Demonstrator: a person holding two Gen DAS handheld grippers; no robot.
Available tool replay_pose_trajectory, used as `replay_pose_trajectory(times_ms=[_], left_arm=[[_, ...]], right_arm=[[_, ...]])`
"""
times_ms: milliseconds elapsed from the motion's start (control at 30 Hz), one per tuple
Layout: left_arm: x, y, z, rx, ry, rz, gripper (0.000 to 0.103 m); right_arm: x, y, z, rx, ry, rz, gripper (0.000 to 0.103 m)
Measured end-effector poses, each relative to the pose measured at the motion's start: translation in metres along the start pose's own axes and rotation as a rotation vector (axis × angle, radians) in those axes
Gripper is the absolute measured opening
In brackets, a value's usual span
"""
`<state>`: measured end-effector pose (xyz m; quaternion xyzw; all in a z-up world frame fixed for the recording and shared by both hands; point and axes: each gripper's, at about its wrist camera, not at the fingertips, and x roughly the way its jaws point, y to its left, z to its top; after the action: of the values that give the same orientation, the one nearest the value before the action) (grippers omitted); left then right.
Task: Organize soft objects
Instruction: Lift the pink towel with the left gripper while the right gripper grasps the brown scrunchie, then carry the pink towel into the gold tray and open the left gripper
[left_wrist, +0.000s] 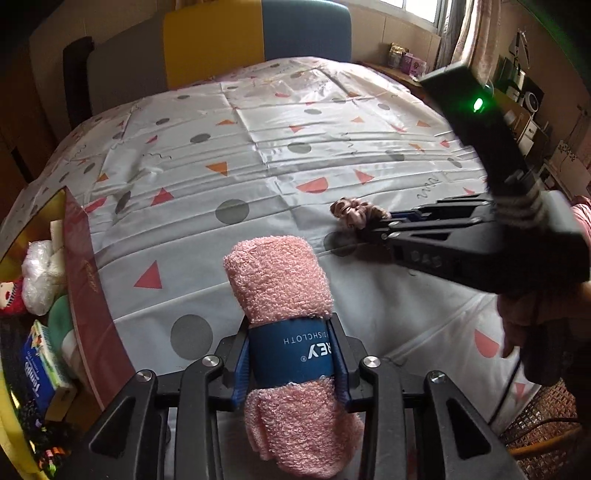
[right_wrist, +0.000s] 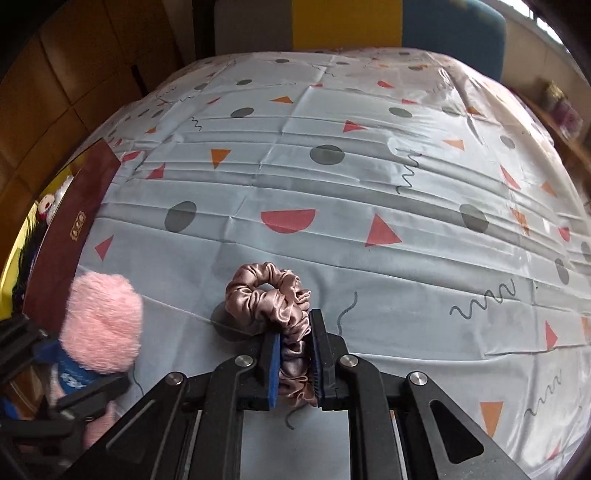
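Left tongs (left_wrist: 291, 360): clamped on rolled pink dishcloth (left_wrist: 277, 280)
Right tongs (right_wrist: 295, 356): clamped on satin scrunchie (right_wrist: 273, 295), above the worktop (right_wrist: 332, 184)

table: patterned cloth (left_wrist: 280, 147) | chair (left_wrist: 255, 33) yellow-blue behind | window (left_wrist: 428, 11) daylit, far right

The patterned tablecloth (right_wrist: 332, 192) lies open ahead; only the maroon box (left_wrist: 83, 273) walls off its left edge.

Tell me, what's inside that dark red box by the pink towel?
Inside the box I see a white fluffy bundle, a blue packet, a mint-green thing and a red spotted toy. The wall hides the rest.
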<state>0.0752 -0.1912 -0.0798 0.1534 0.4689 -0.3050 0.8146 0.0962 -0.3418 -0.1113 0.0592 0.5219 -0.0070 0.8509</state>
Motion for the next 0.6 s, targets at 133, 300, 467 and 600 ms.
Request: replay_pose_trajectory(times_ms=[133,300,467,600], left_arm=[[-0.020,-0.002,-0.003,-0.006,-0.030,-0.001,0.036],[-0.051,0.001,-0.007,-0.032,-0.085,0.002,0.036],[-0.077,0.011,-0.010,-0.066,-0.136,0.014,0.036],[-0.094,0.029,-0.012,-0.113,-0.168,0.039,0.036]], right_arm=[[-0.002,0.001,-0.008,-0.001,-0.042,0.007,0.014],[-0.001,0.010,-0.013,-0.052,-0.093,-0.030,0.014],[0.001,0.014,-0.014,-0.074,-0.129,-0.063,0.014],[0.001,0.015,-0.015,-0.080,-0.145,-0.076,0.014]])
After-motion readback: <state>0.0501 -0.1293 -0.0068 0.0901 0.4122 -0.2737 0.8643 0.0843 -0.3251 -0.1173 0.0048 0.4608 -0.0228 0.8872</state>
